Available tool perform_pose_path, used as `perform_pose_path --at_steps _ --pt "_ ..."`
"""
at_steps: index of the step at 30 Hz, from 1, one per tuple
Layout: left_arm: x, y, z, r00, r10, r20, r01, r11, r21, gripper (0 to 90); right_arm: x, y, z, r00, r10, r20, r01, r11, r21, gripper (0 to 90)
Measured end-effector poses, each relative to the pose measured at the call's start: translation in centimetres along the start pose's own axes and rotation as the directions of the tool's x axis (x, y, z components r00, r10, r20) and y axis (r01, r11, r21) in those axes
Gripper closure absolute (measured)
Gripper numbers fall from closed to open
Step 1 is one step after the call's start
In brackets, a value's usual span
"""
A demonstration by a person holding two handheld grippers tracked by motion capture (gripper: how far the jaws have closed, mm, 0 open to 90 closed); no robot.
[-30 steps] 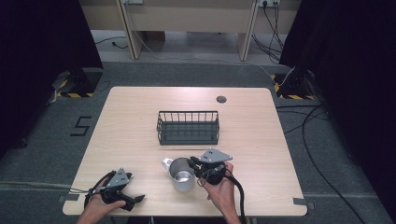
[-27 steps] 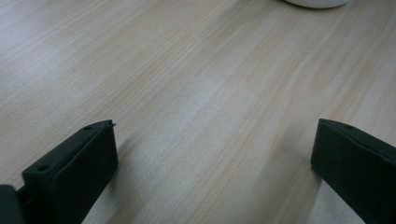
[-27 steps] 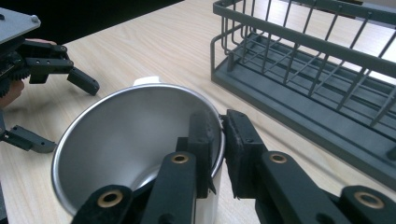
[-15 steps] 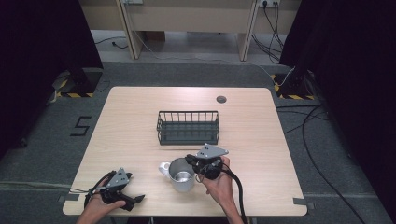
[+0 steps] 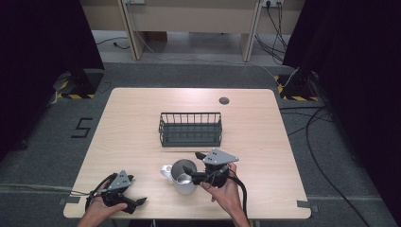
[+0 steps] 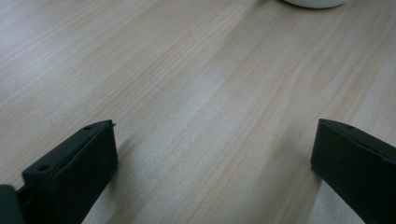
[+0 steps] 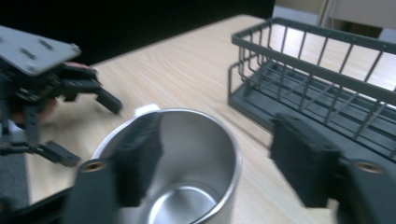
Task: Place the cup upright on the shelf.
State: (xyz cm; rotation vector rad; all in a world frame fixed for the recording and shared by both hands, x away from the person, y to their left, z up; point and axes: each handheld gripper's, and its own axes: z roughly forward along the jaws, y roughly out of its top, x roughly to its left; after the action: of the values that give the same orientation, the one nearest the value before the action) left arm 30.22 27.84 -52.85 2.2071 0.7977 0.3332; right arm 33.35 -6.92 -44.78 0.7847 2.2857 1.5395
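Note:
A mug [image 5: 182, 176], white outside with a steel inside and a white handle at its left, stands upright near the table's front edge. My right gripper [image 5: 193, 169] is at its right rim. In the right gripper view one jaw hangs inside the mug [image 7: 187, 186] and the other outside, with the rim between them. The right gripper [image 7: 219, 154] has just been opening; its pads stand clear of the wall. My left gripper [image 5: 137, 190] rests open at the front left, nothing between its jaws [image 6: 210, 154].
A dark wire basket [image 5: 190, 128] sits mid-table behind the mug, close to the right gripper's far jaw [image 7: 317, 84]. A small round grommet [image 5: 223, 100] marks the table's back. The mug's base [image 6: 315, 3] shows ahead of the left gripper [image 7: 91, 130].
The right gripper's jaws have spread apart at the mug's rim. The mug has shifted very little, and the left gripper has stayed where it was.

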Motion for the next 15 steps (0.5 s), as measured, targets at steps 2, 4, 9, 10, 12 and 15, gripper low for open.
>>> perform_pose_path --at_steps 2,4,9,10,12,15 --pt "0.0 0.0 0.0 1.0 0.0 0.0 0.0 1.0 0.0 0.0 0.4 -0.4 -0.4 0.9995 -0.017 -0.025 0.016 0.9997 -0.02 20.6" --pt "0.0 0.0 0.0 1.0 0.0 0.0 0.0 1.0 0.0 0.0 0.6 -0.6 -0.6 0.9994 -0.016 -0.03 0.015 0.9994 -0.032 15.6" --pt "0.0 0.0 0.0 1.0 0.0 0.0 0.0 1.0 0.0 0.0 0.9 -1.2 -1.0 0.9972 -0.044 -0.059 0.041 0.9975 -0.057 15.6" --pt "0.0 0.0 0.0 1.0 0.0 0.0 0.0 1.0 0.0 0.0 0.9 -1.6 -1.1 0.9966 -0.052 -0.064 0.048 0.9967 -0.066 15.4" --pt "0.0 0.0 0.0 1.0 0.0 0.0 0.0 1.0 0.0 0.0 0.9 -1.8 -1.0 0.9958 -0.06 -0.069 0.055 0.9961 -0.069 15.3" --pt "0.0 0.0 0.0 1.0 0.0 0.0 0.0 1.0 0.0 0.0 0.8 -2.4 -1.0 0.9963 -0.062 -0.059 0.059 0.9962 -0.064 15.3"
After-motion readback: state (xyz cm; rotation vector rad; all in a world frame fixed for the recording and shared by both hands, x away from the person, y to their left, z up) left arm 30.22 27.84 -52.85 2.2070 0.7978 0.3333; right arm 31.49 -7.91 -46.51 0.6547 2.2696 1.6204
